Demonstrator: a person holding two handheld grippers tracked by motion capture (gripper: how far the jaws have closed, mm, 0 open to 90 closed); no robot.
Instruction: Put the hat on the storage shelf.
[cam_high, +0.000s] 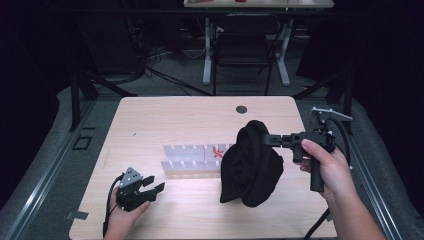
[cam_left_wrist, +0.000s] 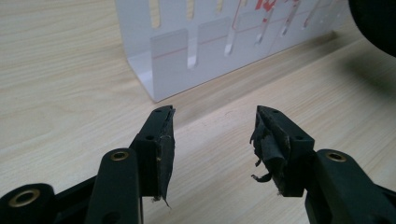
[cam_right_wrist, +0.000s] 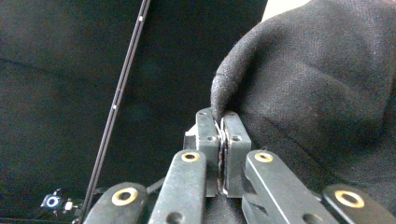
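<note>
Transport of a black, soft woven-fabric garment (cam_high: 251, 165) is judged to be the step in hand: the cloth is pinched by a fold at its upper edge in the right gripper (cam_high: 265, 139), whose jaws are seen pressed together on the fabric in the right gripper view (cam_right_wrist: 223, 122), and it hangs as a bunched, rounded mass above the light wooden table (cam_high: 150, 120), its lower end close to or resting on the tabletop; which cannot be told. The garment hangs in front of the right end of a white, slotted plastic rack with red markings (cam_high: 187, 159), which is partly covered by it. The left gripper (cam_high: 152, 187) is held low near the front left of the table, jaws parted and empty, with worn dark padding visible on the fingertips (cam_left_wrist: 164, 140) and the rack (cam_left_wrist: 187, 56) just ahead. The next move is judged to call for a second grasp by the left gripper on a free edge, so that the cloth can be spread or folded.
</note>
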